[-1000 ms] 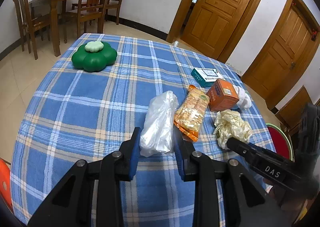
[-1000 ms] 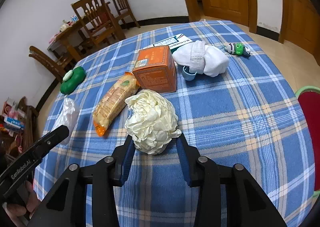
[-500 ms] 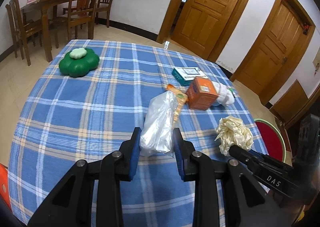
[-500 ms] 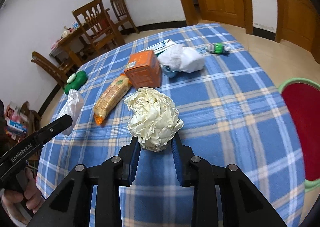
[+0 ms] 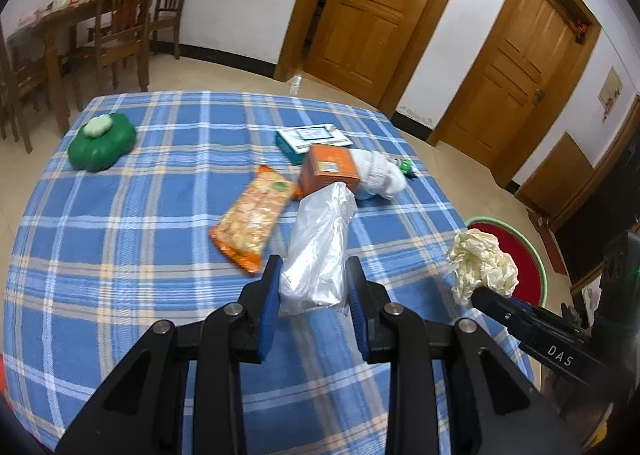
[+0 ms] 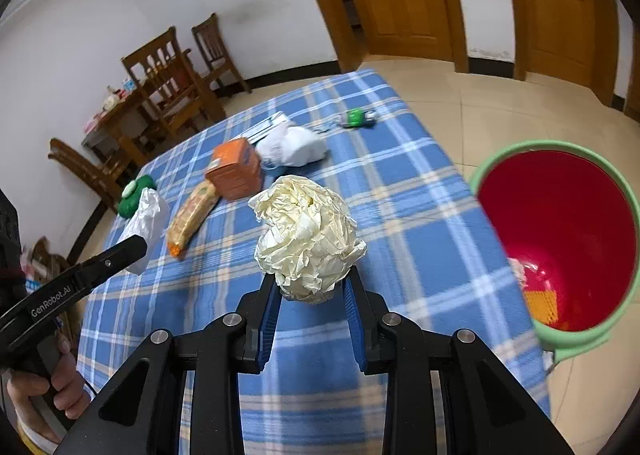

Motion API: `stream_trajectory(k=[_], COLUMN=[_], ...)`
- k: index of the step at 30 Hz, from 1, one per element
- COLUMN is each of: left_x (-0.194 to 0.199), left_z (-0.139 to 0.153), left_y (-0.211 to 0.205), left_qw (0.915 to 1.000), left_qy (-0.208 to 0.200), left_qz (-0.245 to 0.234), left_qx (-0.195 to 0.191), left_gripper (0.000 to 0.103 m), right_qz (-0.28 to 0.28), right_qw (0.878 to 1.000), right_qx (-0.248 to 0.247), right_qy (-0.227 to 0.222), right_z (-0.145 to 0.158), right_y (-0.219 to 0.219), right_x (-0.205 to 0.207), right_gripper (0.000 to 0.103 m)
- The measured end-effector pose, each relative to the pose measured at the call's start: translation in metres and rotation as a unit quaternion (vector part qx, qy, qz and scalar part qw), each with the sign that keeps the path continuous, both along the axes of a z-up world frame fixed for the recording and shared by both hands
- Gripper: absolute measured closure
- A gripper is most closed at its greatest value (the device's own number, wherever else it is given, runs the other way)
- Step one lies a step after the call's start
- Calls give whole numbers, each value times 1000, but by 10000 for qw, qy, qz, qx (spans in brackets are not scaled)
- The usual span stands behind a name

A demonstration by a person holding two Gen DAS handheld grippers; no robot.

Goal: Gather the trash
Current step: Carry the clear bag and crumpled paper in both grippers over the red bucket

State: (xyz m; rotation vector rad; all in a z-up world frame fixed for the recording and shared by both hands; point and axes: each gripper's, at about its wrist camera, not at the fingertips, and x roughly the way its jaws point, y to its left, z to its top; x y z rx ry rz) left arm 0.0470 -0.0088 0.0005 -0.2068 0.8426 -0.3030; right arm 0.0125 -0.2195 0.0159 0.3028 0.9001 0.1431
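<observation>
My left gripper (image 5: 313, 287) is shut on a crumpled clear plastic bag (image 5: 320, 247) and holds it above the blue plaid table (image 5: 120, 239). My right gripper (image 6: 311, 287) is shut on a ball of crumpled cream paper (image 6: 308, 239), lifted above the table's right side (image 6: 420, 223). The paper ball also shows in the left wrist view (image 5: 482, 267); the plastic bag also shows in the right wrist view (image 6: 144, 215). A red bin with a green rim (image 6: 560, 247) stands on the floor right of the table, with some trash at its bottom.
On the table lie an orange snack packet (image 5: 256, 219), an orange box (image 5: 330, 171), a white cloth bundle (image 5: 378, 175), a teal box (image 5: 312, 139), a green flower-shaped container (image 5: 100, 139) and a small green toy (image 6: 356, 117). Wooden chairs (image 5: 124, 15) and doors (image 5: 376, 7) stand behind.
Both grippers have lifted their loads off the table and swung right. The red bin has come into full view on the right.
</observation>
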Motion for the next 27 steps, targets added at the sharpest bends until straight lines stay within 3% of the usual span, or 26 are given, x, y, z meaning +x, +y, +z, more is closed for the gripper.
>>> stream_trajectory(k=[27], left_x=[12], left_z=[3], left_y=[-123], left_qw=[9898], left_qy=[-13], left_qz=[-1353], left_qx=[441], left_gripper=[72], right_qz=[-1583], right_qw=[9873], right_qx=[148], right_qy=[-50], right_z=[-4], right_y=[-123], right_x=[-43], right_gripper=[69])
